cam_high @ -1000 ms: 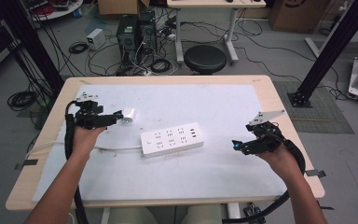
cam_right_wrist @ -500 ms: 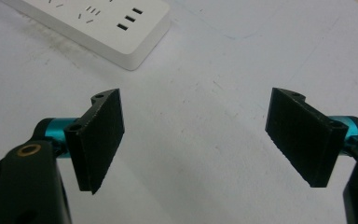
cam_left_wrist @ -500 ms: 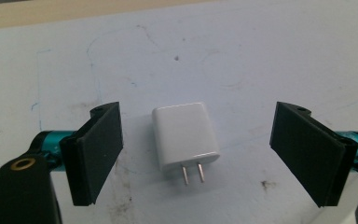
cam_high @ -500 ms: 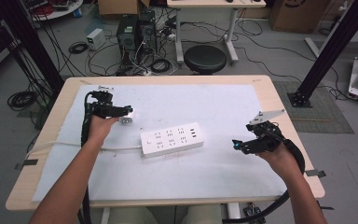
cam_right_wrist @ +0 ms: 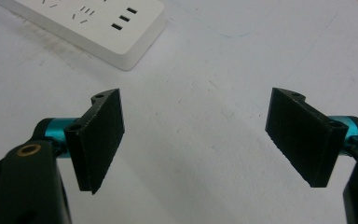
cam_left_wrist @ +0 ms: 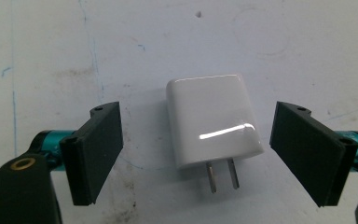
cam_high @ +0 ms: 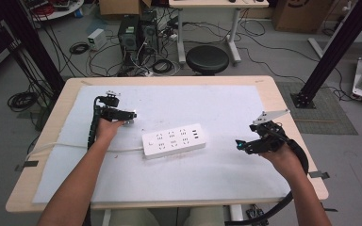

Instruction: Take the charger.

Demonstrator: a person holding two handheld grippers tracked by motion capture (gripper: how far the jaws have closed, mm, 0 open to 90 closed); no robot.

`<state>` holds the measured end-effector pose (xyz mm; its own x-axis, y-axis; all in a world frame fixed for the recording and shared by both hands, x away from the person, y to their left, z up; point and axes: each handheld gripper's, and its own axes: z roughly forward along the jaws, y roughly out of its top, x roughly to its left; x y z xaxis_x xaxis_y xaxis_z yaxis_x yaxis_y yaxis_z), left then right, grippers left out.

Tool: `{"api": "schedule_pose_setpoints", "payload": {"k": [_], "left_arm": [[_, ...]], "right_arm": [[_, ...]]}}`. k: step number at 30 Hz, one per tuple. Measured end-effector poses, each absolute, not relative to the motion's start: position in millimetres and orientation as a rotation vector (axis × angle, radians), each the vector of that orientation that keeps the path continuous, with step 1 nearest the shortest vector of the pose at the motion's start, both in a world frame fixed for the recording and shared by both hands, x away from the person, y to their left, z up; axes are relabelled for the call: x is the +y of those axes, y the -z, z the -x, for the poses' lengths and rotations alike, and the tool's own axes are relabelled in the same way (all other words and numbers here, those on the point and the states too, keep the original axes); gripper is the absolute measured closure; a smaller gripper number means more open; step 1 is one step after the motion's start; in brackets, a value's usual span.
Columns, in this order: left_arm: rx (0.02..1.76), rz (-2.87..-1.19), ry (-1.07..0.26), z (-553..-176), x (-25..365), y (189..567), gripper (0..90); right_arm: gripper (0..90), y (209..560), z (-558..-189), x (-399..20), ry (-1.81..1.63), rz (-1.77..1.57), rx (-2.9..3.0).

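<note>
White charger plug (cam_left_wrist: pixel 213 120) is seen lying flat on the white mat (cam_high: pixel 226 106), its two metal prongs (cam_left_wrist: pixel 223 175) pointed toward the camera in the left gripper view. It is framed between the two black jaws of the left gripper (cam_left_wrist: pixel 209 154), which are spread wide; a clear gap is left on each side, and the plug is not touched by either pad. In the high view, the left gripper (cam_high: pixel 131 116) is placed at the left part of the mat, up and to the left of the white power strip (cam_high: pixel 173 140), with the plug at its tip, small and bright.

The power strip is laid near the middle of the mat, sockets upward, and its white cord (cam_high: pixel 70 147) is run off toward the left edge of the wooden table (cam_high: pixel 283 101).

The right gripper (cam_high: pixel 240 143) is held at the right side of the mat, well apart from the strip. In the right gripper view its jaws (cam_right_wrist: pixel 196 140) are spread wide over bare mat, nothing is held between them, and a corner of the power strip (cam_right_wrist: pixel 98 23) is visible beyond.
</note>
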<state>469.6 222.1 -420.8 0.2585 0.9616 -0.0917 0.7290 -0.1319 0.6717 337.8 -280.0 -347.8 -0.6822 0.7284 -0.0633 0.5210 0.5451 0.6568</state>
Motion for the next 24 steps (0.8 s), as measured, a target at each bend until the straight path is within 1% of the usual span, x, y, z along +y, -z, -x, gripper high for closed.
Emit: {"api": "schedule_pose_setpoints", "payload": {"k": [8,13,15,17,24], "left_arm": [[1.538,-1.956,-0.471,-476.0,216.7,435.9,17.1],[1.532,-1.977,-0.518,-475.9,212.4,440.3,17.1],[1.522,-1.994,-0.528,-475.3,212.4,440.1,19.5],[1.518,-1.99,-0.535,-474.5,212.7,440.3,20.1],[1.503,-1.998,-0.565,-468.7,213.7,438.9,33.1]], "right_arm": [[19.8,348.7,-339.0,-279.9,-0.88,-1.033,2.454],[19.7,351.3,-338.9,-280.7,-0.879,-1.046,2.458],[19.8,351.9,-339.1,-280.9,-0.874,-1.051,2.461],[19.8,352.9,-339.9,-281.1,-0.875,-1.046,2.461],[19.8,354.0,-341.1,-280.8,-0.873,-1.047,2.464]]}}
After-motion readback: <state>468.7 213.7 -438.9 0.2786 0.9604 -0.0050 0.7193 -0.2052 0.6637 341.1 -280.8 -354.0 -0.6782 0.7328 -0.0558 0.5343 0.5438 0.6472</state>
